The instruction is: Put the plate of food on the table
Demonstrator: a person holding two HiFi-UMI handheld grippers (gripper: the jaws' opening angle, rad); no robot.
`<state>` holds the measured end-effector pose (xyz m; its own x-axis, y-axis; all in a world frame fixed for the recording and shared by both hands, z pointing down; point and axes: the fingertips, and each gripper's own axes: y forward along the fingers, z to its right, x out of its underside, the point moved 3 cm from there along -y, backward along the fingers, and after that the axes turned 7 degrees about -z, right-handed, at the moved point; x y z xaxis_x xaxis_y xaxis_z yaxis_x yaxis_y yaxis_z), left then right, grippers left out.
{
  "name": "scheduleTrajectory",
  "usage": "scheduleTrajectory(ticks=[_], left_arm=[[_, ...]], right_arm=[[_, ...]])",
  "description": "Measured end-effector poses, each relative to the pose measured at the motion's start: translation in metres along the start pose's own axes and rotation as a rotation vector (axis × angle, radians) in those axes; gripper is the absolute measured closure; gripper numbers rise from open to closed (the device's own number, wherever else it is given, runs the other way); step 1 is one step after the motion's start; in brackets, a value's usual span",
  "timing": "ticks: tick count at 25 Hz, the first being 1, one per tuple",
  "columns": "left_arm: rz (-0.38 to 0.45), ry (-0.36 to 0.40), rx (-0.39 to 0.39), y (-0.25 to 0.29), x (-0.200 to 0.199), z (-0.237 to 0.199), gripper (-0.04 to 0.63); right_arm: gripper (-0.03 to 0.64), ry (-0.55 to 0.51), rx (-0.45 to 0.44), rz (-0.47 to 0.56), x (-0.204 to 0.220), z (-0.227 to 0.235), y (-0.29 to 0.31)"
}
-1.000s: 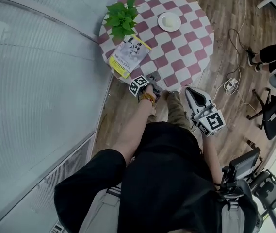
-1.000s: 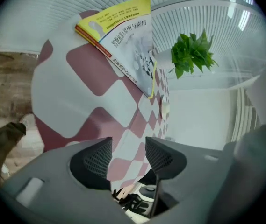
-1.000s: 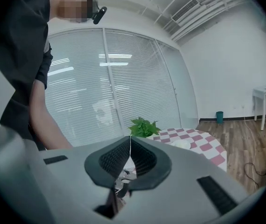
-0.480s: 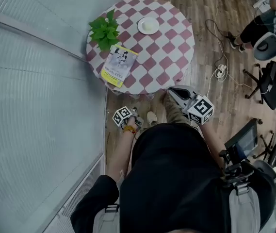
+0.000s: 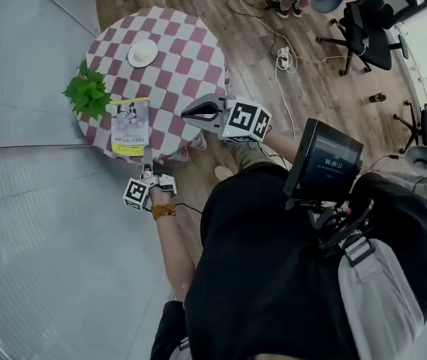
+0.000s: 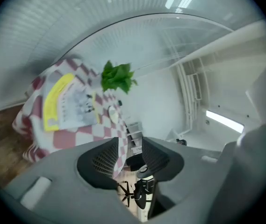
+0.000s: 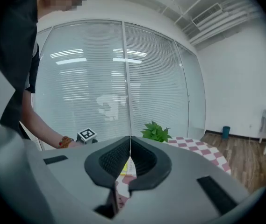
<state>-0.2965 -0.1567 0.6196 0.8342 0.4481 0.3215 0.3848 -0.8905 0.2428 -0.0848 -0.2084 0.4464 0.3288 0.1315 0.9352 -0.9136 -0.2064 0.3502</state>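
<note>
The plate (image 5: pixel 142 52) sat on the table (image 5: pixel 190 47), on the side far from the person. Something pale lay on it, probably the food, though it was too small to be sure. A plant (image 5: pixel 87 94) stood at the table's edge, with a magazine (image 5: pixel 130 122) just beside it. The left gripper (image 6: pixel 130 150) was just off the edge near the magazine. Its jaws stood apart with nothing between them, and they had just been closing a little. The right gripper (image 7: pixel 130 146) showed over the table's near rim in the head view, jaws together at the tips and empty.
</note>
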Motion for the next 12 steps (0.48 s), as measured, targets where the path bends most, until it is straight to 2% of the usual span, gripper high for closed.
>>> scheduleTrajectory(ticks=[4, 6, 10, 12], left_arm=[[0.105, 0.25, 0.092, 0.0, -0.06, 0.093, 0.487], [0.151, 0.366, 0.135, -0.004, -0.077, 0.138, 0.512], [0.198, 0.66, 0.208, -0.019, -0.083, 0.218, 0.525], [0.202, 0.802, 0.205, -0.023, -0.078, 0.246, 0.525]], right_arm=[[0.604, -0.105, 0.08, 0.064, -0.048, 0.012, -0.008], [0.604, -0.145, 0.107, 0.111, -0.075, 0.015, -0.015], [0.604, -0.224, 0.155, 0.225, -0.126, 0.011, -0.038], [0.604, -0.251, 0.164, 0.299, -0.151, 0.007, -0.048]])
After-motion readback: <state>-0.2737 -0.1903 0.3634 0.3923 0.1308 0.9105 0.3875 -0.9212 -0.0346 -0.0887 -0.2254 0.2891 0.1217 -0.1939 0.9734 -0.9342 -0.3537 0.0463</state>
